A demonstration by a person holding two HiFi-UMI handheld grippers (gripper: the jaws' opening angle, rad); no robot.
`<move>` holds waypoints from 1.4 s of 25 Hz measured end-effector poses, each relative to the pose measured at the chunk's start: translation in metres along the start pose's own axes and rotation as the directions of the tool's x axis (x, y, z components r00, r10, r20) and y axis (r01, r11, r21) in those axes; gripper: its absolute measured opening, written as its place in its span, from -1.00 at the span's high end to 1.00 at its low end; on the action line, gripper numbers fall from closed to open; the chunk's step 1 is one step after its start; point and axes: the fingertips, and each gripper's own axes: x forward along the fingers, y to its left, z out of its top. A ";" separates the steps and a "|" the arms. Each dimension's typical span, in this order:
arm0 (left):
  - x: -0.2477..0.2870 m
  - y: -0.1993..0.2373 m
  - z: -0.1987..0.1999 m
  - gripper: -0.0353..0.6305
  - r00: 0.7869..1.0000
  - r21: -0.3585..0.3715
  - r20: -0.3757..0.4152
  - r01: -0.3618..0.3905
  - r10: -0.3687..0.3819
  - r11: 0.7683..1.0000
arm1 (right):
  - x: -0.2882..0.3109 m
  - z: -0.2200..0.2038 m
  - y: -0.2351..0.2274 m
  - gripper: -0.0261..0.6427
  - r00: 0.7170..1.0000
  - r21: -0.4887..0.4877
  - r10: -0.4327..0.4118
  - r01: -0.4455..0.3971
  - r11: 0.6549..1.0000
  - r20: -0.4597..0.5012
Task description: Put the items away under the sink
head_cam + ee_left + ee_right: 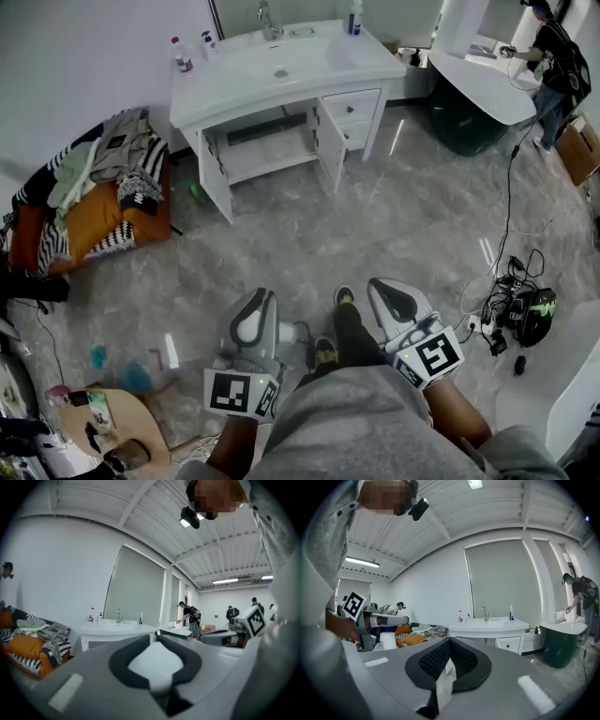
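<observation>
Our left claw [266, 296] grips a white bottle [292, 334], right claw [378, 285] closed empty; clothes pile [108, 183] sits left of the open sink cabinet [356, 108].

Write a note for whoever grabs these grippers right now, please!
Left gripper: fingers shut on a white bottle.
Right gripper: fingers together, nothing seen between them.
The cabinet under the sink stands open, across the floor. More bottles stand on the sink top.
Done: one bottle picked up.
Left: carry it into the cabinet, then probably fetch the others.
</observation>
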 end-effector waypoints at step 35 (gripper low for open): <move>0.263 0.067 0.018 0.74 0.985 0.042 -0.121 -0.119 0.123 0.992 | 0.186 0.048 -0.262 0.94 0.999 0.029 0.045 -0.046 0.999 0.021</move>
